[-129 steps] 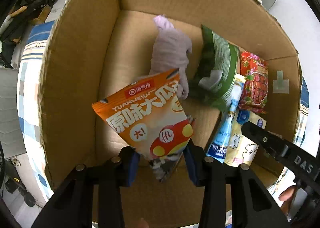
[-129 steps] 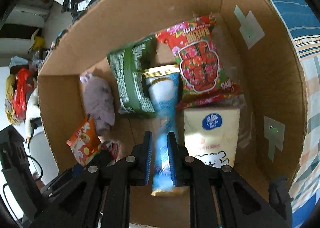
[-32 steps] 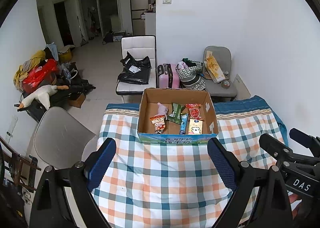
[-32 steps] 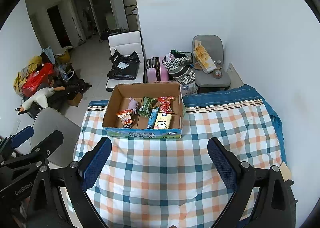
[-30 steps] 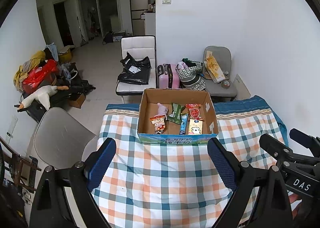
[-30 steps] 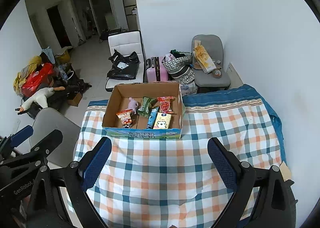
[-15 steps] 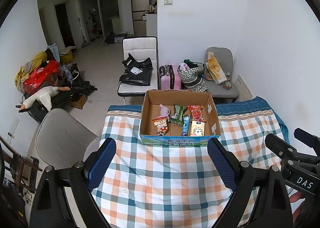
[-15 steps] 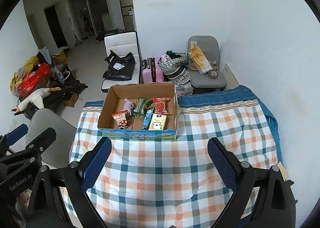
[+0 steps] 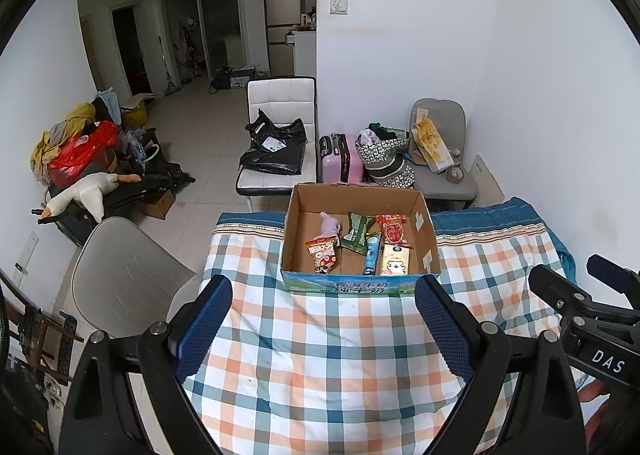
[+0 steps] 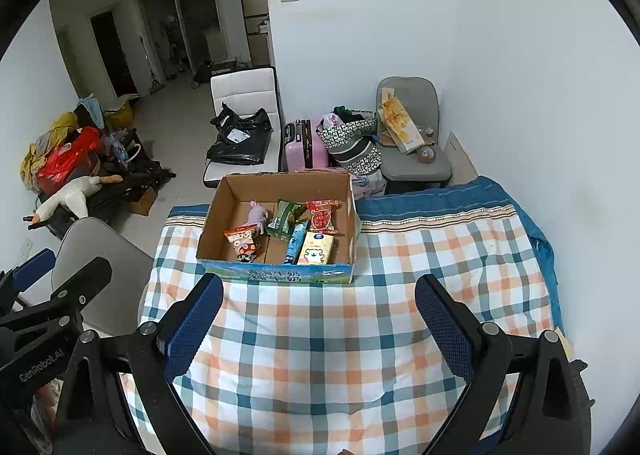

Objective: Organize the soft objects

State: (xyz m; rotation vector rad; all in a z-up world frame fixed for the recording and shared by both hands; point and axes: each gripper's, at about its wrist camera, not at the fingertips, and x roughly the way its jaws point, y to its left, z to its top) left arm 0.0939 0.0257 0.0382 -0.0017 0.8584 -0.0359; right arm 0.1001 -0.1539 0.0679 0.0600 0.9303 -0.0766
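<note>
A cardboard box point(image 9: 428, 239) point(image 10: 208, 231) stands at the far side of the checked tablecloth point(image 9: 320, 355) point(image 10: 340, 335). In it lie an orange snack bag point(image 9: 321, 252) point(image 10: 241, 242), a lilac soft toy point(image 9: 330, 226) point(image 10: 257, 215), a green bag point(image 9: 356, 233) point(image 10: 285, 222), a red bag point(image 9: 393, 229) point(image 10: 323, 216), a blue tube point(image 9: 371, 253) point(image 10: 295, 241) and a yellow tissue pack point(image 9: 395, 259) point(image 10: 316, 248). My left gripper point(image 9: 324, 329) and my right gripper point(image 10: 320, 329) are both wide open and empty, held high and well back from the box.
A grey chair point(image 9: 120, 279) stands at the table's left. Beyond the table are a white chair with a black bag point(image 9: 276, 147), a pink suitcase point(image 9: 340, 159), patterned bags point(image 9: 386, 159) and a grey chair point(image 9: 444, 159). Clutter and a plush goose point(image 9: 80, 195) lie at the left wall.
Both grippers have let go of their packs in the box, opened wide and pulled far back and up. Over the last second they drifted slightly; the box shifted a little in view.
</note>
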